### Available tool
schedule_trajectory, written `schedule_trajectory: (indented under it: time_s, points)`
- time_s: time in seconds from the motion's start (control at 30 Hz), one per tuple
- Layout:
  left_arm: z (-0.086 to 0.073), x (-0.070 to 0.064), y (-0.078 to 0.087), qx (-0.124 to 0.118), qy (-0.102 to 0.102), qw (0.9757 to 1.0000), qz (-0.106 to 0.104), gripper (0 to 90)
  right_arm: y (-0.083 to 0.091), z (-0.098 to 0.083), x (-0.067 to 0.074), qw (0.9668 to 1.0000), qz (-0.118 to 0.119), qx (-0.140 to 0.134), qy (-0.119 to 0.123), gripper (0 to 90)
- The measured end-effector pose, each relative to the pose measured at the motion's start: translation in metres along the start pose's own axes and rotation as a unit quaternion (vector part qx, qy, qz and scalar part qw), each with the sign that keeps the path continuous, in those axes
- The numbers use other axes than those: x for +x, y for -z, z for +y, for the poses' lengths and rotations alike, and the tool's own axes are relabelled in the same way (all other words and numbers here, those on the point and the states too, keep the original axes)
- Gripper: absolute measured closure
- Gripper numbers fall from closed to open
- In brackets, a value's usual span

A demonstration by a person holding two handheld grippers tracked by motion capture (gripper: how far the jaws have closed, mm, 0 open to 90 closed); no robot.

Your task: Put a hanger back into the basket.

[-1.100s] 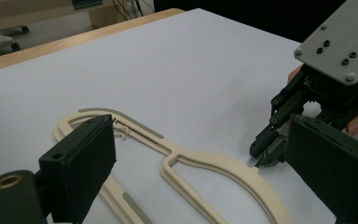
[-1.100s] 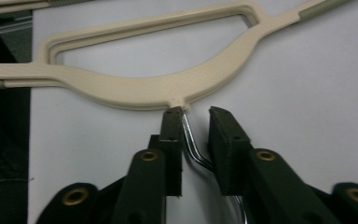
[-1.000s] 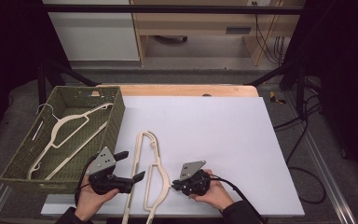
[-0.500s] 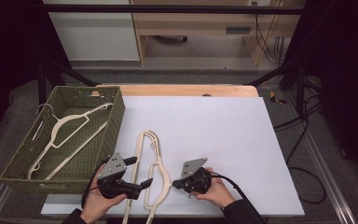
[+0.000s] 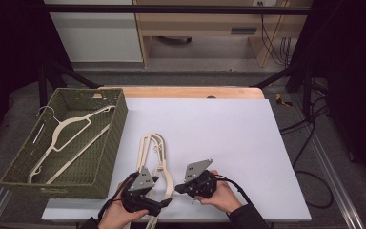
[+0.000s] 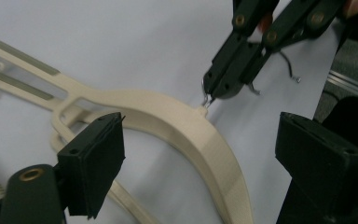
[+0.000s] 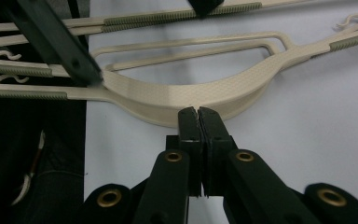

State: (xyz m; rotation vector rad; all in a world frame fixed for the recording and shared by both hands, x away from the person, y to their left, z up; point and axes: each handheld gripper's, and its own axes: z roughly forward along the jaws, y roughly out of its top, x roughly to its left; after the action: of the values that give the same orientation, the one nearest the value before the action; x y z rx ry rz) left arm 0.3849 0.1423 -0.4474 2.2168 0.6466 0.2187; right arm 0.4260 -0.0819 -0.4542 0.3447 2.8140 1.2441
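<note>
Hanger: light, stiff, slick plastic; grab thick curved neck. Right tongs clamped on its wire hook; left tongs wide, closing w/ neck between, no grip yet.

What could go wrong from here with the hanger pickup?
1. The right gripper is shut on the thin metal hook only; the hanger may swivel or slip free when lifted.
2. The left gripper, jaws just closing, straddles the curved shoulder; it could pinch off-centre and snag the hanger beneath.
</note>
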Motion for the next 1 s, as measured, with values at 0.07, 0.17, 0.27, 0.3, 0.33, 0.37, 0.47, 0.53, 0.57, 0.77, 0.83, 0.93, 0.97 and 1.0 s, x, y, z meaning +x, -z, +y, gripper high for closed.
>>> schedule_trajectory:
  time_s: [0.07,0.17,0.27,0.3,0.33,0.37,0.47,0.53,0.57,0.77,0.83,0.93,0.97,1.0]
  points:
    - [-0.001,-0.002,-0.004,0.017,-0.002,0.9998,-0.003,19.8,0.001,0.002,0.001,1.0000,-0.001,-0.002,0.001,89.3]
    - [-0.003,-0.004,-0.009,0.033,0.000,0.9994,-0.012,26.9,0.004,0.005,0.003,1.0000,0.000,0.004,0.000,89.3]
    - [-0.004,-0.006,-0.012,0.049,0.000,0.9987,-0.017,36.4,0.006,0.008,0.005,1.0000,-0.002,0.002,0.000,89.3]
    - [-0.004,-0.006,-0.012,0.054,0.000,0.9984,-0.018,39.5,0.007,0.009,0.006,1.0000,-0.001,0.001,0.003,89.3]
    - [-0.004,-0.007,-0.013,0.057,0.001,0.9982,-0.018,44.1,0.008,0.010,0.007,1.0000,-0.001,0.002,0.002,89.3]
    - [-0.004,-0.007,-0.013,0.060,0.006,0.9979,-0.021,47.5,0.009,0.011,0.008,1.0000,-0.001,0.001,0.002,89.3]
    - [-0.004,-0.008,-0.013,0.071,0.011,0.9970,-0.026,56.3,0.011,0.013,0.009,1.0000,-0.003,0.002,0.005,89.3]
    - [-0.004,-0.008,-0.013,0.075,0.014,0.9964,-0.037,61.8,0.012,0.014,0.010,1.0000,-0.003,0.001,0.009,89.3]
    - [-0.004,-0.008,-0.013,0.076,0.016,0.9963,-0.038,64.2,0.012,0.015,0.011,0.9999,-0.004,0.003,0.009,89.3]
    - [-0.004,-0.008,-0.012,0.080,0.031,0.9958,-0.032,67.2,0.011,0.014,0.011,1.0000,-0.002,0.008,0.002,88.2]
    - [-0.004,-0.008,-0.010,0.075,0.036,0.9961,-0.027,69.3,0.012,0.015,0.011,1.0000,-0.001,0.000,0.003,86.4]
    - [-0.003,-0.008,-0.006,0.069,0.041,0.9966,-0.020,72.3,0.021,0.016,0.010,0.9997,-0.008,-0.023,-0.001,79.9]
    - [-0.002,-0.008,-0.004,0.066,0.044,0.9967,-0.019,72.7,0.026,0.016,0.010,0.9992,-0.011,-0.039,-0.007,77.0]
    - [-0.001,-0.008,0.000,0.061,0.042,0.9972,-0.016,72.7,0.032,0.015,0.008,0.9981,-0.019,-0.057,-0.012,75.9]
